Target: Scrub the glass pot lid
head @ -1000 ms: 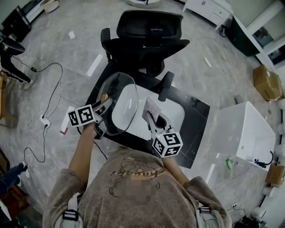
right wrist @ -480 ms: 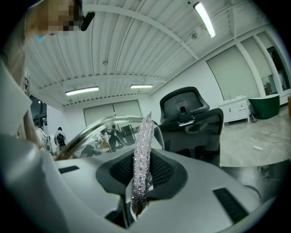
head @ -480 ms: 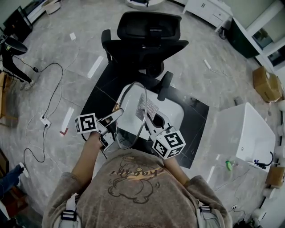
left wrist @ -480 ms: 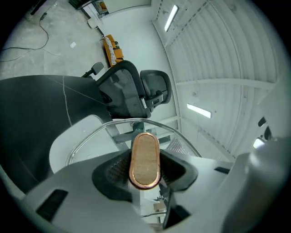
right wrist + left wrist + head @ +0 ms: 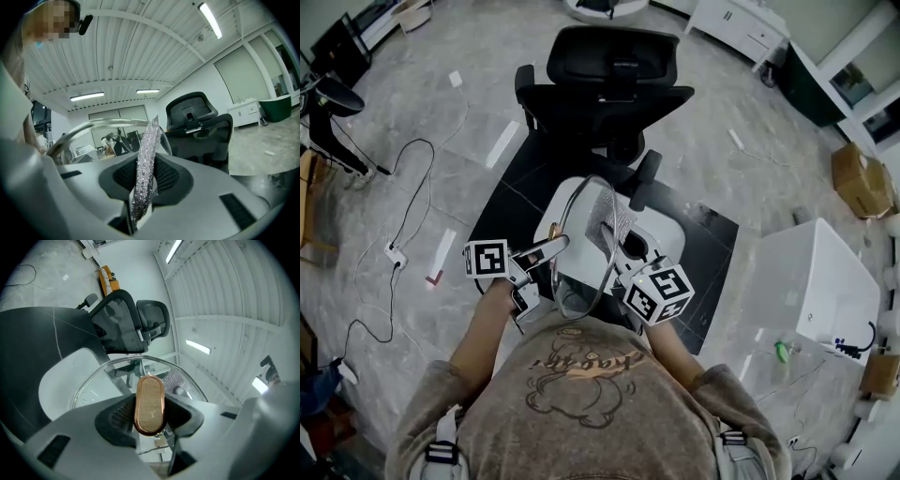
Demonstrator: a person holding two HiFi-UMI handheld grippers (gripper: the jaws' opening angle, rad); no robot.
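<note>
Since a second ago the glass pot lid (image 5: 584, 272) goes from tilted face-up at 9 o'clock of the white basin (image 5: 670, 239) to standing edge-on over its middle. Left claw (image 5: 551, 247) shifts inward with it, pinching the lid's wooden handle (image 5: 149, 404). Right claw (image 5: 609, 234) moves up, pinching a silver scrub cloth (image 5: 616, 214); the cloth is now at the lid's right face, contact hard to confirm. Lid stands between the two claws. Basin sits on dark bench (image 5: 717, 248). Black office chair (image 5: 614, 84) at 12 o'clock, its armrest (image 5: 645, 178) just beside the basin rim. White cabinet (image 5: 825, 277) at 3 o'clock, floor cables (image 5: 408, 197) at 9, cardboard box (image 5: 861, 173) at 2.
</note>
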